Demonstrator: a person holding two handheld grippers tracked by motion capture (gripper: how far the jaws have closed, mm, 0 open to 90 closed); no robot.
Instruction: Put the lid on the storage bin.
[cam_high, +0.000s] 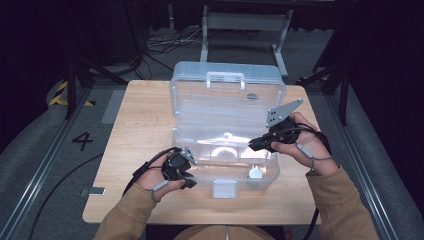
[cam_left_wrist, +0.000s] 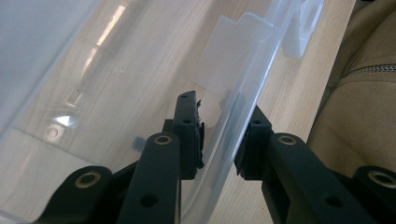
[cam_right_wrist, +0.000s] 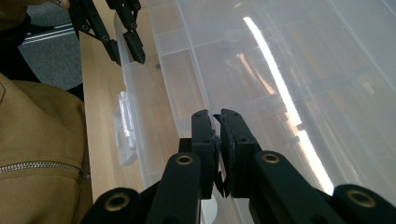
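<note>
A clear plastic storage box (cam_high: 182, 135) stands on the wooden table with its lid (cam_high: 227, 82) swung up at the back. My left gripper (cam_high: 191, 176) is at the box's front left corner. In the left gripper view its jaws (cam_left_wrist: 223, 112) straddle the front wall (cam_left_wrist: 247, 74), one pad inside, one outside, both pressing on the rim. Over the right part of the box interior my right gripper (cam_high: 252, 144) has its pads (cam_right_wrist: 216, 114) almost touching; I make out nothing between them. The right gripper view also shows the left gripper (cam_right_wrist: 127, 56) on the wall (cam_right_wrist: 135, 93).
A white latch (cam_high: 224, 189) hangs at the middle of the box's front wall. A small white round thing (cam_high: 255, 173) lies inside near the front right. The table (cam_high: 135, 130) has bare wood left of the box. Cables and a metal frame lie on the floor behind.
</note>
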